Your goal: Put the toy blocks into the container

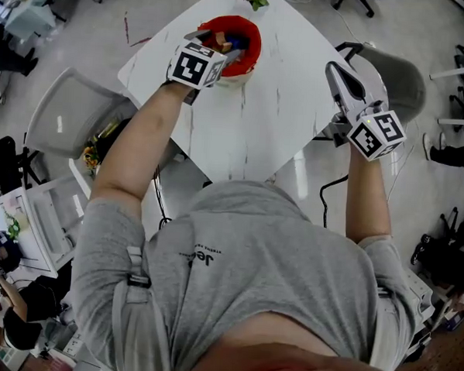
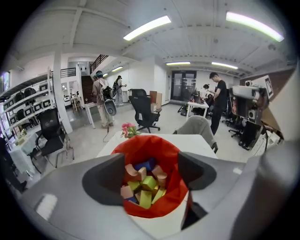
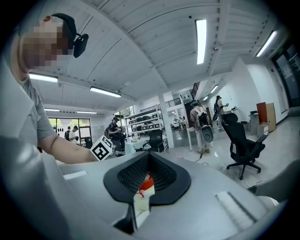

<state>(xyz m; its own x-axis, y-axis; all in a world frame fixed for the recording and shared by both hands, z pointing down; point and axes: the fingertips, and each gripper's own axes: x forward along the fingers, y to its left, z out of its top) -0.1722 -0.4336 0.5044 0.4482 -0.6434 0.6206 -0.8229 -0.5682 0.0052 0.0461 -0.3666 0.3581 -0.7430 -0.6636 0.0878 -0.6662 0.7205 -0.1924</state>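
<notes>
1. Here the left gripper (image 2: 151, 177) hangs over the red container (image 2: 140, 149), jaws apart and empty, well placed for dropping; toy blocks (image 2: 145, 183) lie piled inside.
2. The right gripper (image 3: 149, 174) waits aside, jaws together on nothing.
3. The white table (image 1: 259, 120) carries flowers (image 2: 129, 130); around it is an office with a chair (image 2: 144, 110).

White tabletop (image 1: 251, 120) dead centre, faintly streaked; pink flowers (image 2: 129, 130) perched at its far edge; a grey chair (image 1: 65, 114) sits just off its left side, a second grey chair (image 2: 199, 129) beyond the far side; further back there's a black office chair (image 2: 143, 110), a person with a backpack (image 2: 101, 93) standing, shelving (image 2: 23, 103) along the left wall; light strips (image 2: 147, 27) glowing overhead.
</notes>
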